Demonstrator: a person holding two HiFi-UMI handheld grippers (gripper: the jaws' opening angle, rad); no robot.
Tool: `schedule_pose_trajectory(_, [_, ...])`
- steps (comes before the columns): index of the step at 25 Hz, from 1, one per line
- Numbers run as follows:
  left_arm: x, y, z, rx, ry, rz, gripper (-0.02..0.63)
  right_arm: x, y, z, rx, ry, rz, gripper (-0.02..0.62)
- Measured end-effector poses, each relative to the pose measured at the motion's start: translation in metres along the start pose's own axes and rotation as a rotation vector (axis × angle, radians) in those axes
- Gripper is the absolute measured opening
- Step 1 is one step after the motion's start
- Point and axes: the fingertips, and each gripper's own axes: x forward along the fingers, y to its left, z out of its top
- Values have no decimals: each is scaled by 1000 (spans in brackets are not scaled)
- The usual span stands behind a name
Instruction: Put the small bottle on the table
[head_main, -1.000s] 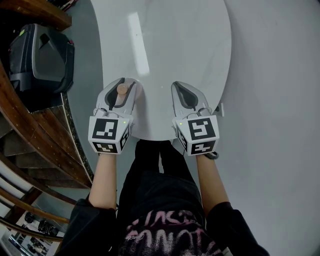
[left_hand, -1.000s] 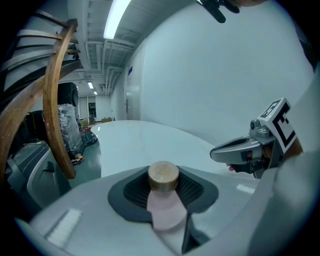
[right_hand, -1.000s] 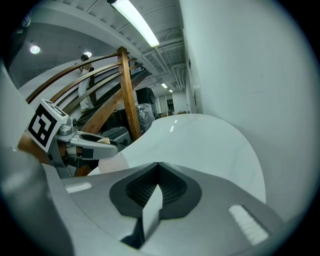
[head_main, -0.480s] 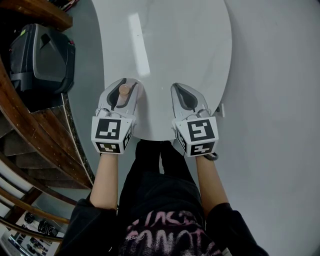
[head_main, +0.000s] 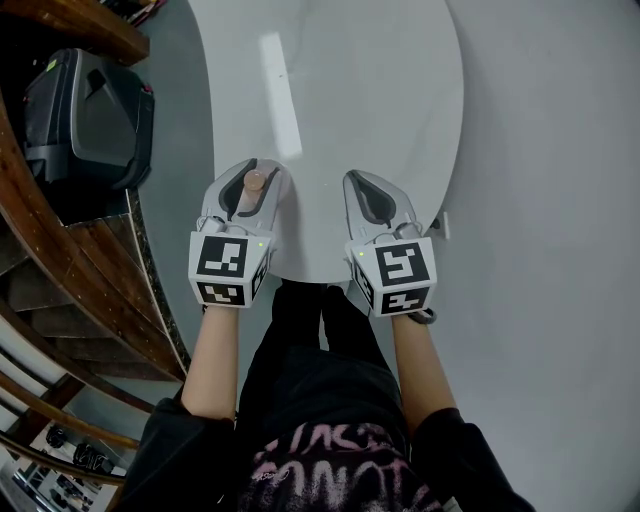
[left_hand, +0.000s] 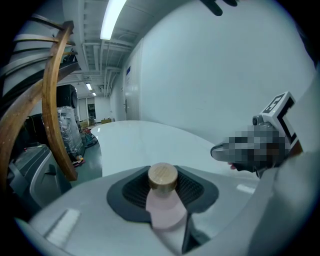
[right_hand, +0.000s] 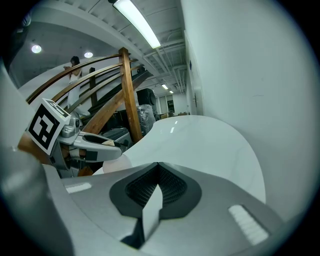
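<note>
A small pale pink bottle (left_hand: 165, 210) with a round wooden cap (head_main: 254, 181) stands upright between the jaws of my left gripper (head_main: 250, 182), which is shut on it over the near left edge of the white oval table (head_main: 360, 90). The same bottle (right_hand: 90, 70) shows in the right gripper view at the left, held in the other gripper. My right gripper (head_main: 372, 192) hovers beside it over the table's near edge, shut with nothing between its jaws (right_hand: 155, 192).
A dark grey case (head_main: 85, 125) sits on the floor left of the table. A curved wooden railing (head_main: 70, 290) runs along the left. The person's legs are below the table's near edge.
Both grippers have shifted slightly to the right and a bit forward over the table edge; the bottle stays held in the left one.
</note>
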Motion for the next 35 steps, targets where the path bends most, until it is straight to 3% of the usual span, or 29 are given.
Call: schedule_pose_trajectory(35, [-52,3,25,-29,-71,54,143,-27,21,26,-15,-64,-2,14])
